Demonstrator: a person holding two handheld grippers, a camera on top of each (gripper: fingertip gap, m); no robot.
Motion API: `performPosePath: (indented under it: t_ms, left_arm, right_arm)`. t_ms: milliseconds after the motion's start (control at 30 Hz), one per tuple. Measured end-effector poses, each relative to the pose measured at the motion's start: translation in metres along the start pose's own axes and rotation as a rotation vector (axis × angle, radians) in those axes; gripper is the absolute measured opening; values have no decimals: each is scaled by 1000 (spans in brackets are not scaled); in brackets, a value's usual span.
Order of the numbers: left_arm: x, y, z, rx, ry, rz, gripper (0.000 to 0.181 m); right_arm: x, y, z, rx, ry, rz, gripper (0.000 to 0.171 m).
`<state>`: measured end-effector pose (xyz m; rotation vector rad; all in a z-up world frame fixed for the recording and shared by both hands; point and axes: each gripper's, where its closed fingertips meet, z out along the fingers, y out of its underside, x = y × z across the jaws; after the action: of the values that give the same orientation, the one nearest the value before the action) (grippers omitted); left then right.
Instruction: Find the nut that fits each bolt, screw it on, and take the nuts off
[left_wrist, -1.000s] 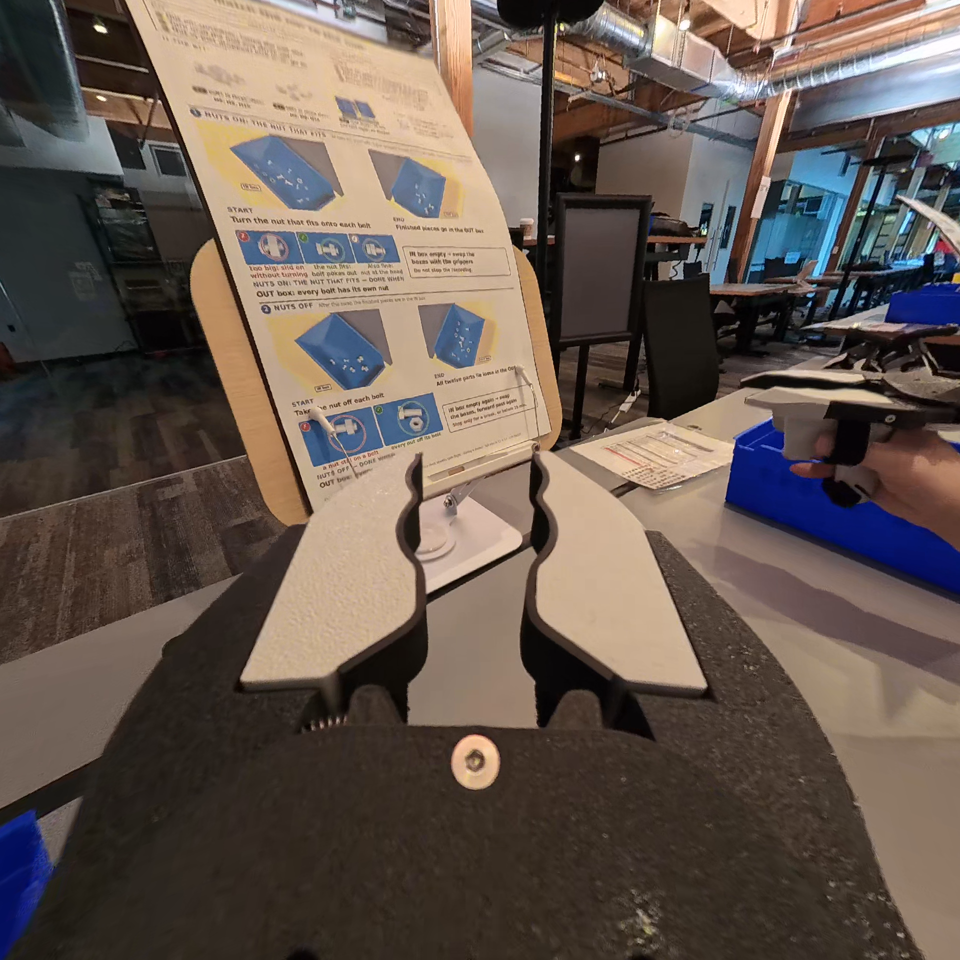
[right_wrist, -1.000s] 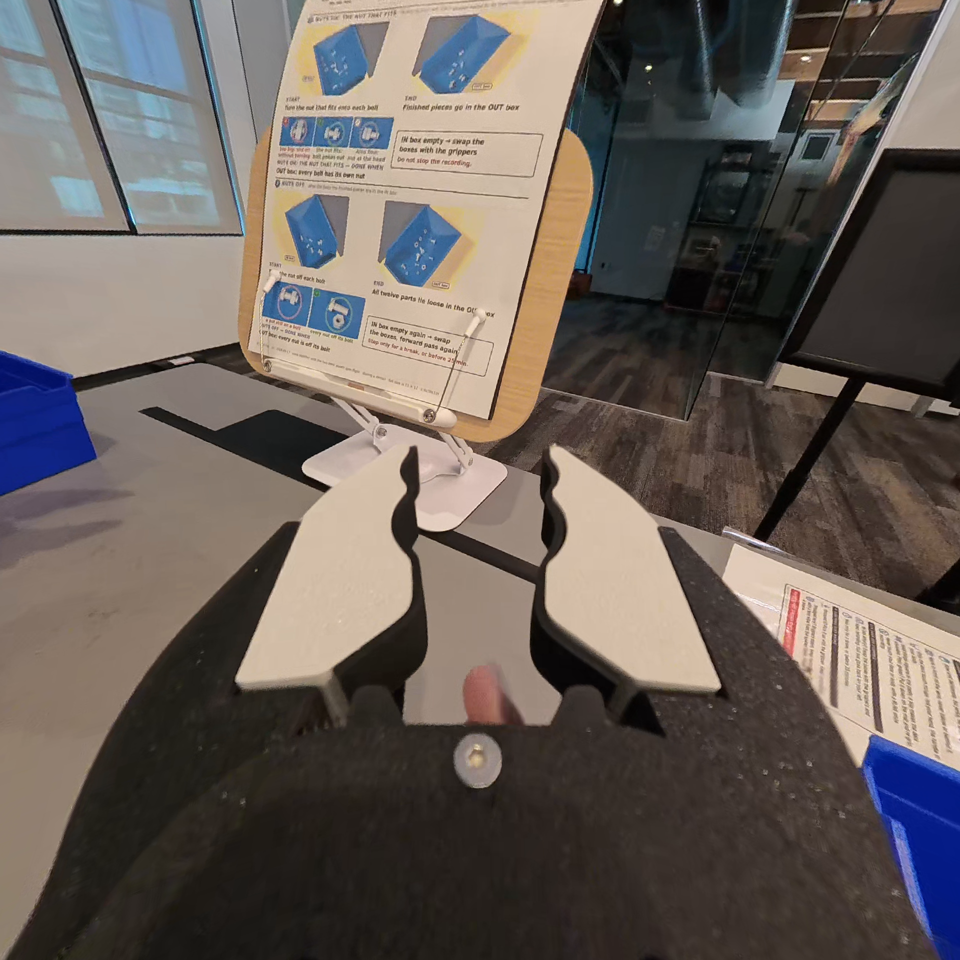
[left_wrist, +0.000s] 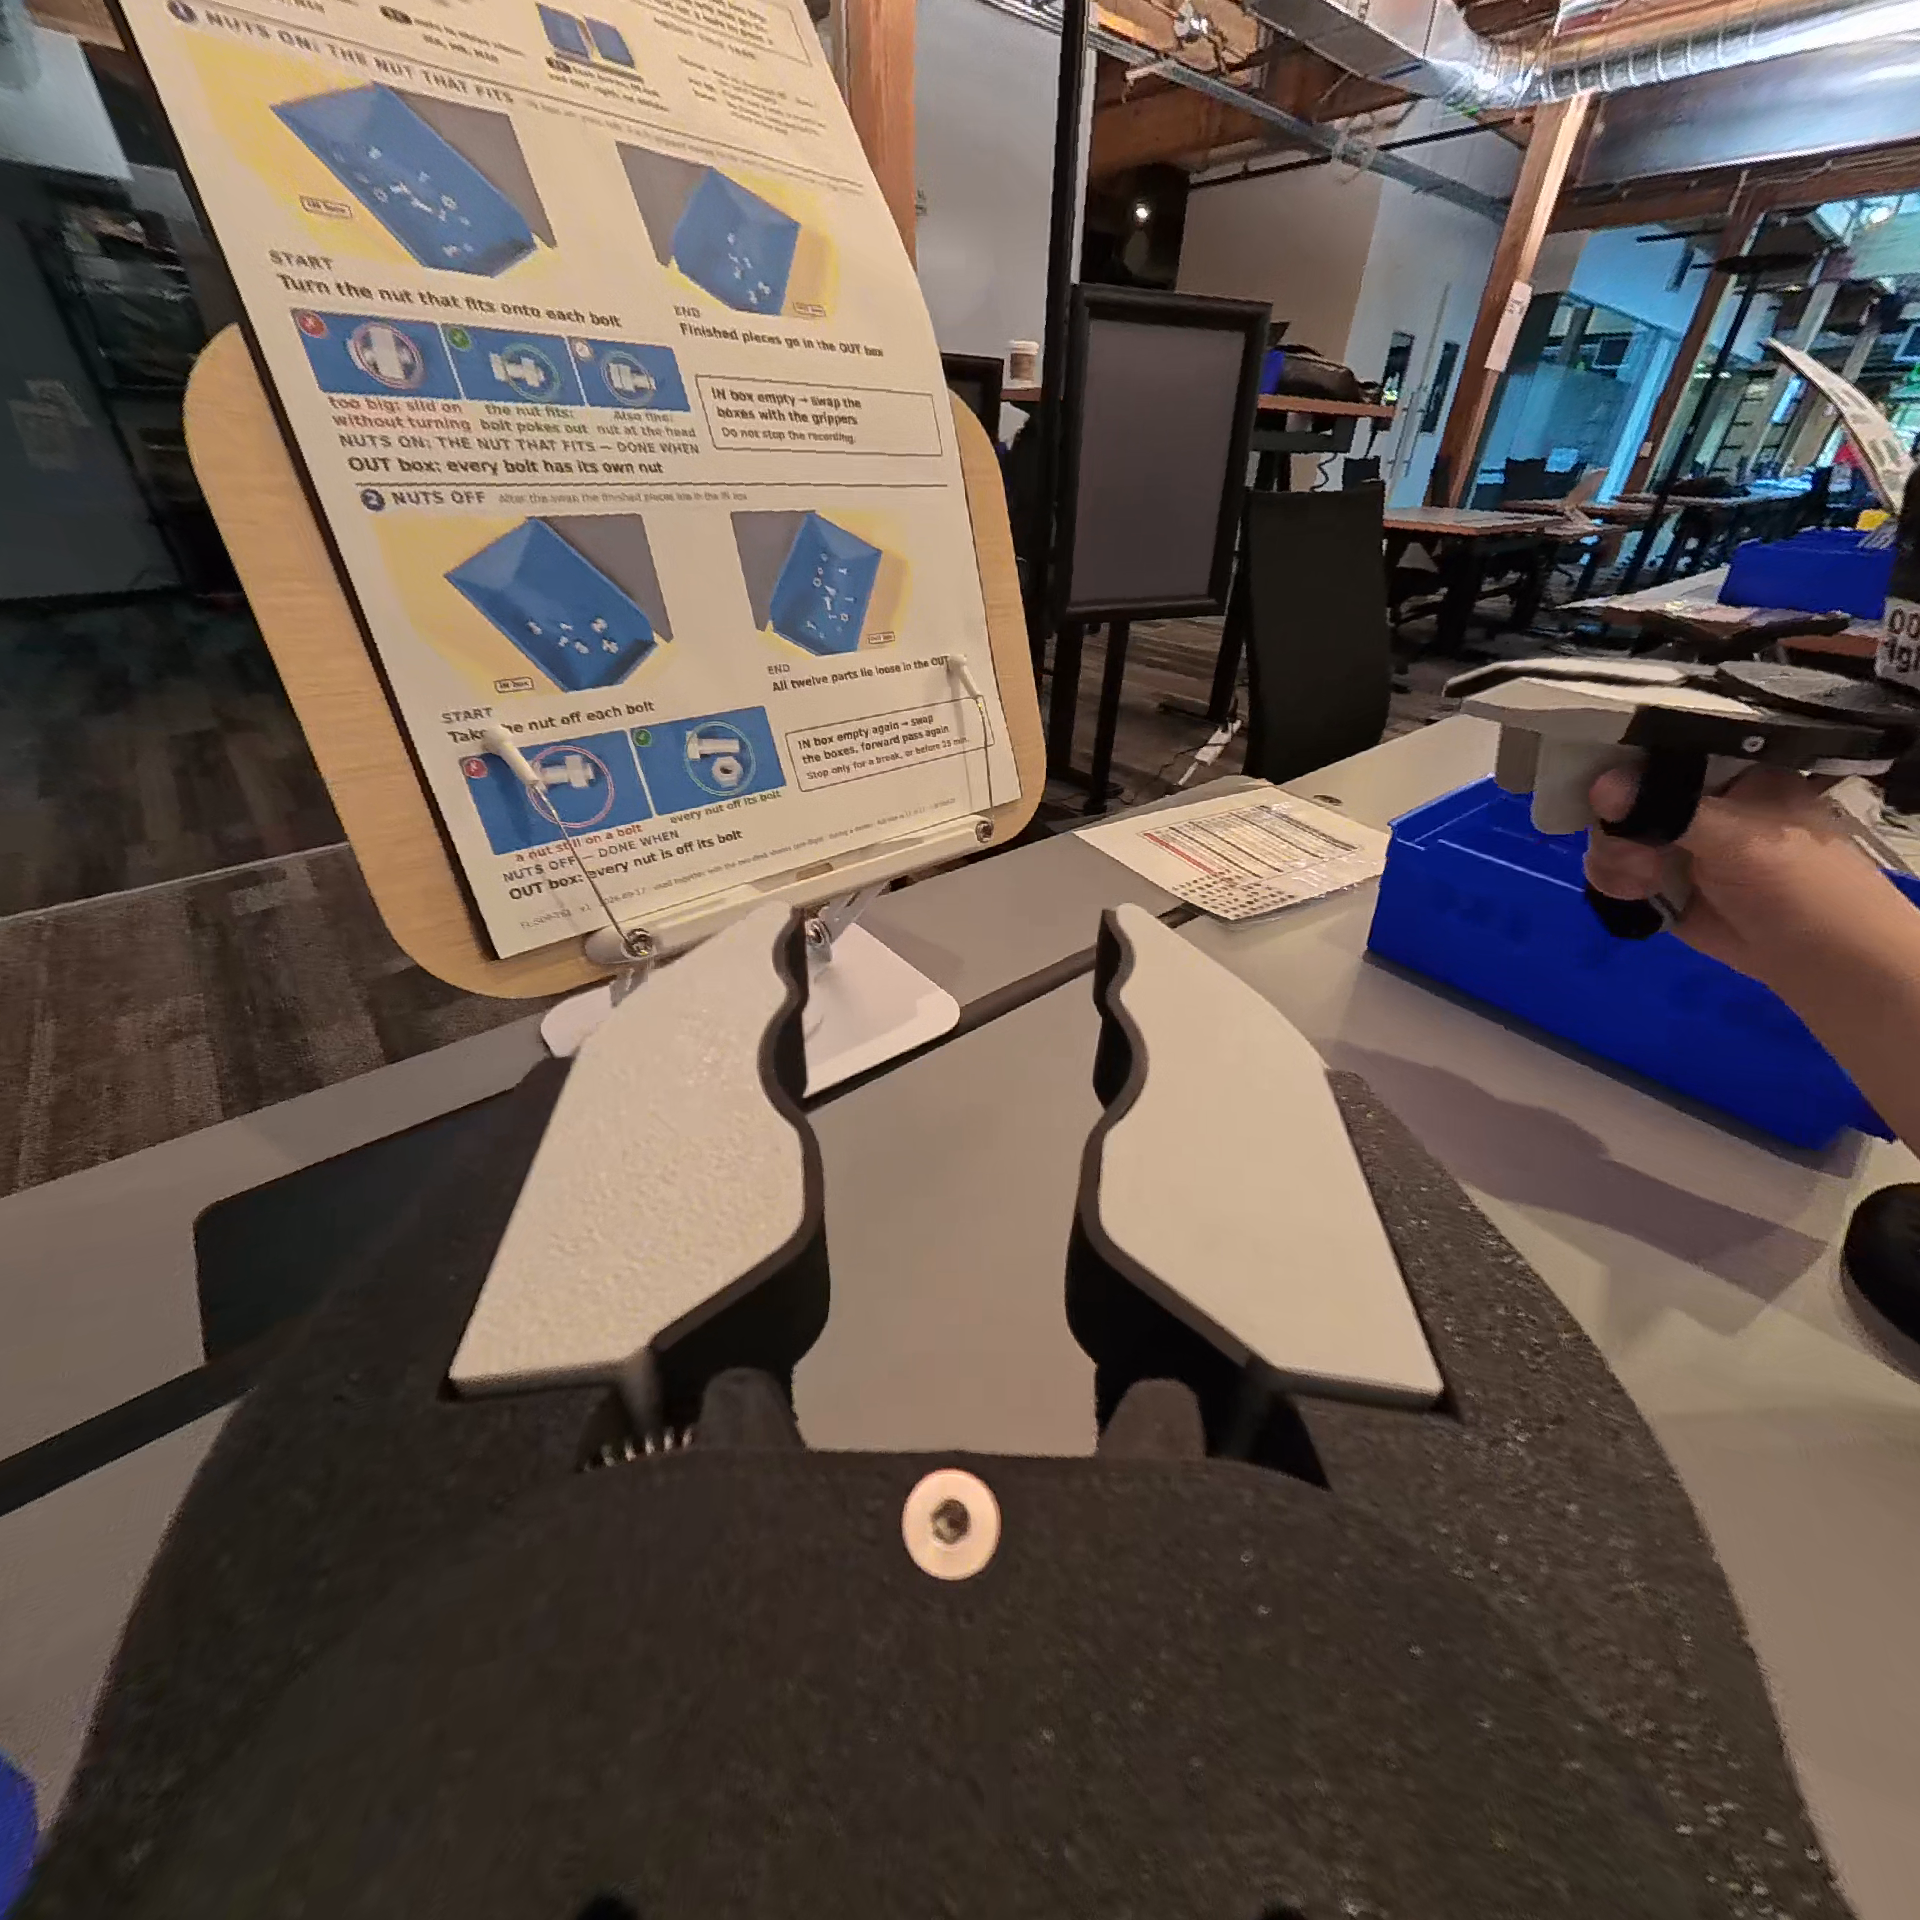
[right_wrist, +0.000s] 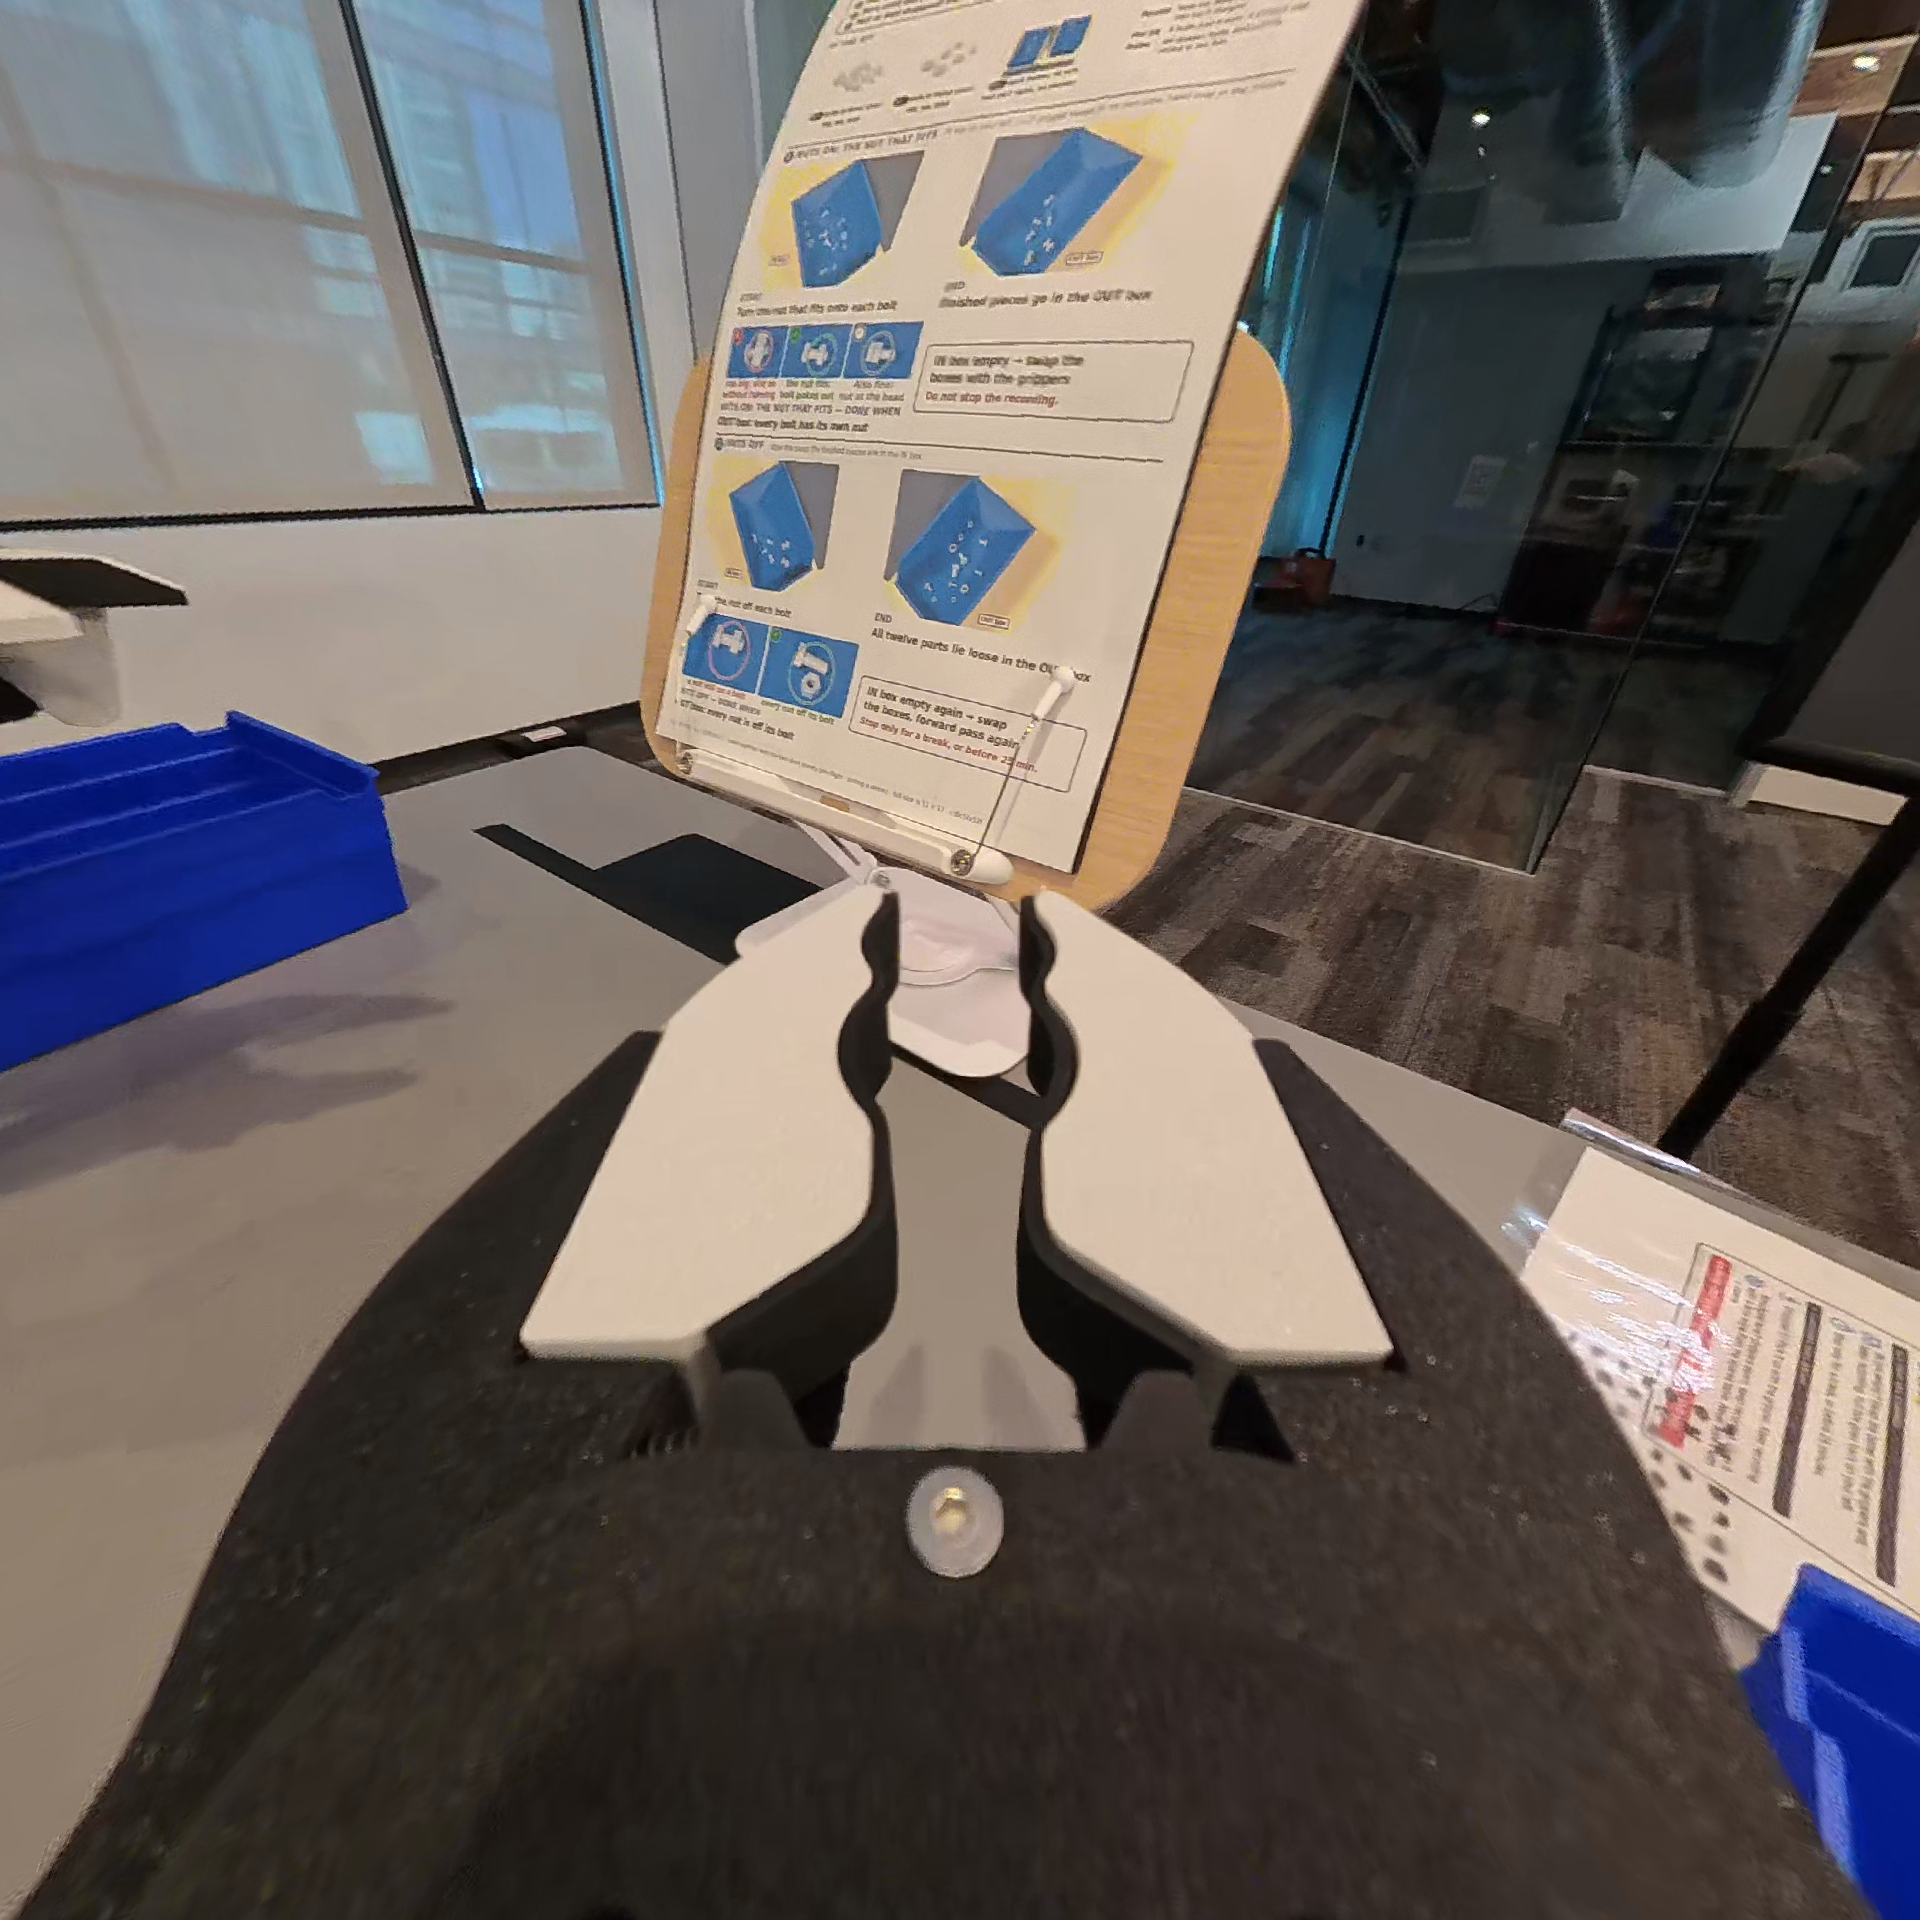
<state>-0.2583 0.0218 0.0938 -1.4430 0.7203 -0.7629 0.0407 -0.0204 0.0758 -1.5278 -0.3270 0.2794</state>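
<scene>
The left gripper (left_wrist: 951, 925) is spread wider than a second ago; the right gripper (right_wrist: 954, 909) is narrowed yet parted, nothing gripped. No nuts or bolts are seen; blue bins (left_wrist: 1621, 977) (right_wrist: 177, 831) flank the instruction stand (right_wrist: 935, 468).

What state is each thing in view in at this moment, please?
left tongs: open, empty, above the table.
right tongs: open by a narrower gap, empty.
instruction sheet: propped upright on its stand, clipped at the bottom.
blue bin: on the table, upright; contents not visible.
laminated card: lying flat on the table.
</scene>
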Motion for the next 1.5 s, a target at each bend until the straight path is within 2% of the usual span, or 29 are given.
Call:
performPosePath:
  t_ms: [167, 333, 533, 800, 1100, 1500]
  left_arm:
    - [-12, 10, -3, -14, -47, -23, 48]
    - [-25, 20, -10, -2, -50, -31, 47]
    - [-29, 18, -12, 5, -38, -24, 43]
    - [-25, 18, -12, -28, -60, 81, 43]
    - [-21, 20, -10, -62, -73, 118, 42]
    - [-33, 11, -21, -22, -87, 52, 38]
  right_arm:
    - [0, 1, 1, -8, -5, -43, 14]
    - [6, 14, 7, -60, 60, -115, 23]
    - [-1, 32, 13, -118, 65, -114, 8]
    - [-1, 46, 16, -191, 117, -116, 18]
    - [5, 58, 16, -231, 133, -118, 18]
    - [4, 49, 13, -240, 119, -147, 17]
